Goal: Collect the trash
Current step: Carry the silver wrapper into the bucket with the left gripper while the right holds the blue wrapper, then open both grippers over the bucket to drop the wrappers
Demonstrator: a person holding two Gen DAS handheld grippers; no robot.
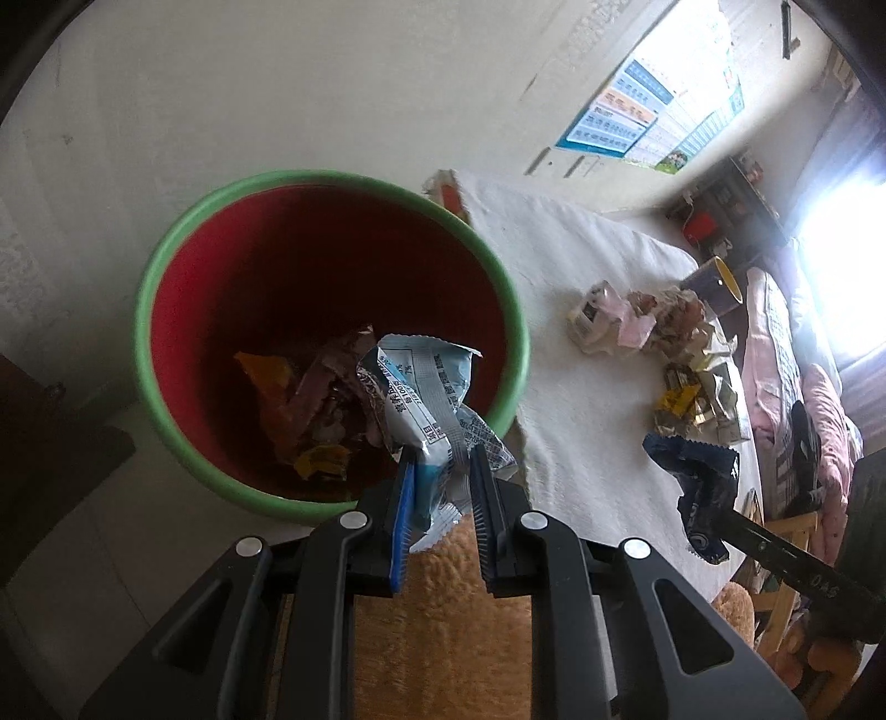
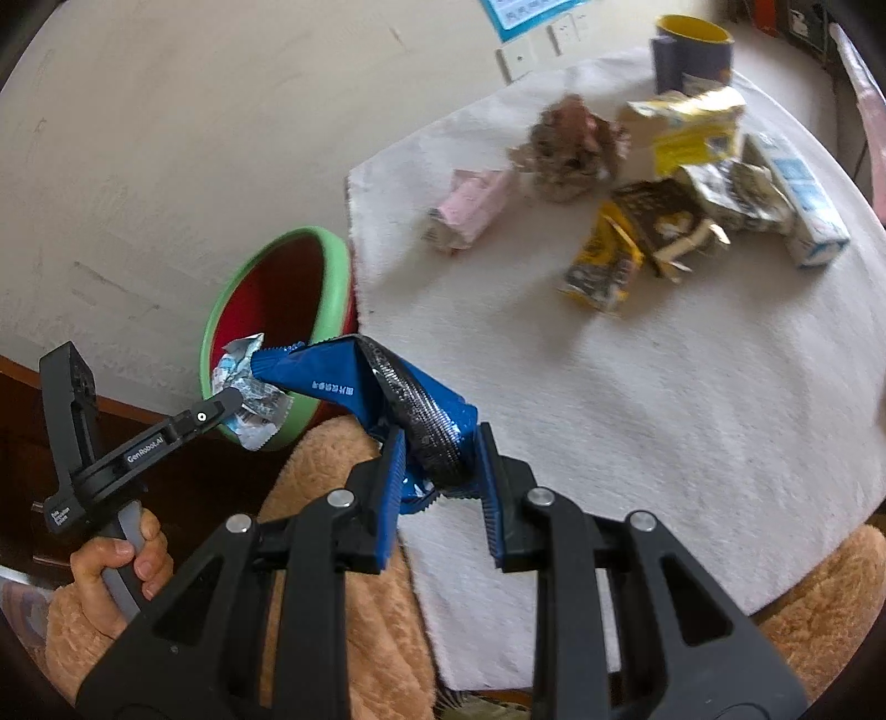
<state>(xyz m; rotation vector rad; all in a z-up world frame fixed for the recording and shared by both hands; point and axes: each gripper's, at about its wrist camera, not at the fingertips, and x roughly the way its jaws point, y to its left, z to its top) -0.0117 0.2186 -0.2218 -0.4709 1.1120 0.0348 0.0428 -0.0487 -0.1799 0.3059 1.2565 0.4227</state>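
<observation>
A red bin with a green rim (image 1: 166,266) stands on the floor beside the table; several wrappers lie at its bottom. My left gripper (image 1: 440,471) is shut on a pale blue and white wrapper (image 1: 426,382), holding it over the bin's near rim. In the right wrist view the same bin (image 2: 332,277) shows at left, with the left gripper (image 2: 243,399) and its pale wrapper (image 2: 243,376) at the bin's mouth. My right gripper (image 2: 437,454) is shut on a dark blue wrapper (image 2: 343,382), held over the table edge near the bin. That blue wrapper (image 1: 703,487) also shows in the left wrist view.
A white cloth covers the table (image 2: 637,387). On it lie a pink carton (image 2: 476,205), a crumpled paper ball (image 2: 570,149), yellow and black packets (image 2: 609,260), a blue and white carton (image 2: 803,205) and a purple mug (image 2: 692,50). A hand (image 2: 116,565) grips the left handle.
</observation>
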